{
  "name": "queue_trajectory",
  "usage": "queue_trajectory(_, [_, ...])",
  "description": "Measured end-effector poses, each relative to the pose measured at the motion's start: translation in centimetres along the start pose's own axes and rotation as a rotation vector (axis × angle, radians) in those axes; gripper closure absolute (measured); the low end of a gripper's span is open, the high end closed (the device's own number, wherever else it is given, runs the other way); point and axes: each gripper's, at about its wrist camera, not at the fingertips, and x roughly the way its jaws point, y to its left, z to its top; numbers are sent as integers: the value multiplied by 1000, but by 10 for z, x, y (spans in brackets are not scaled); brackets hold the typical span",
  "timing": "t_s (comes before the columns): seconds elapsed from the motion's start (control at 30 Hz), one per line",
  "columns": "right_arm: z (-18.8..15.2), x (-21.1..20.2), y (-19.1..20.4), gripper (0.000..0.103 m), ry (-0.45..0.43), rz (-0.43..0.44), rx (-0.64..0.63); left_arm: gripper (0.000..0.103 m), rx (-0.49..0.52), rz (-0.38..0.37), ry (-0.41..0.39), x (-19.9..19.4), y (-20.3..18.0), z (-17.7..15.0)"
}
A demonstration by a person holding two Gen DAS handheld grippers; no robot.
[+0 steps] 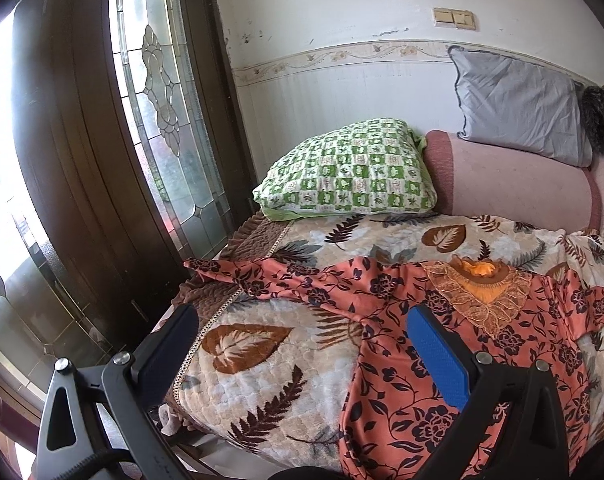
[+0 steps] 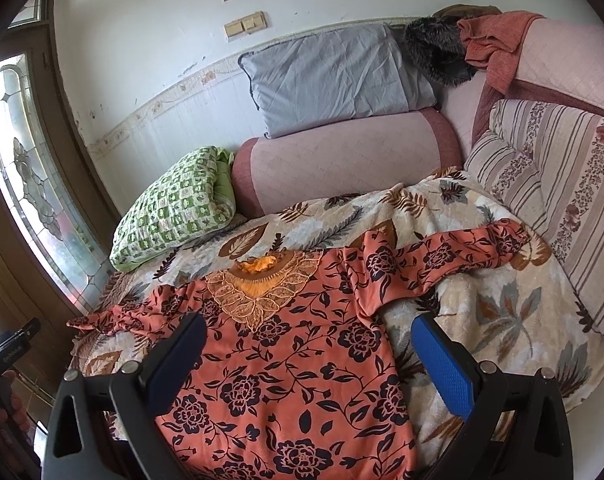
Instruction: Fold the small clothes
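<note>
An orange top with dark flowers point(image 2: 294, 368) lies spread flat on the leaf-patterned blanket point(image 2: 494, 312), its lace neckline point(image 2: 258, 284) toward the sofa back and both sleeves stretched out sideways. In the left wrist view the same top point(image 1: 414, 360) fills the lower right, its left sleeve point(image 1: 238, 276) reaching toward the door. My left gripper point(image 1: 302, 328) hovers open over the top's left side and the bare blanket. My right gripper point(image 2: 308, 336) hangs open above the top's right half. Neither one holds anything.
A green checked pillow point(image 1: 346, 172) lies at the blanket's far left, a grey pillow point(image 2: 334, 76) on the pink sofa back point(image 2: 342, 160), striped cushions point(image 2: 554, 184) at right. A wooden door with leaded glass point(image 1: 158, 120) stands left. A hand holding the other gripper point(image 2: 2, 364) shows at left.
</note>
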Motion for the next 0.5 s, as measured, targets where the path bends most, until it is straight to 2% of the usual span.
queue_trajectory(0.27, [3,14,4,0,18,7,-4,0,4,10,6,7,1,1])
queue_trajectory(0.5, [3,27,-7,0,37,-5,17,0,27,7,14,16,-14,5])
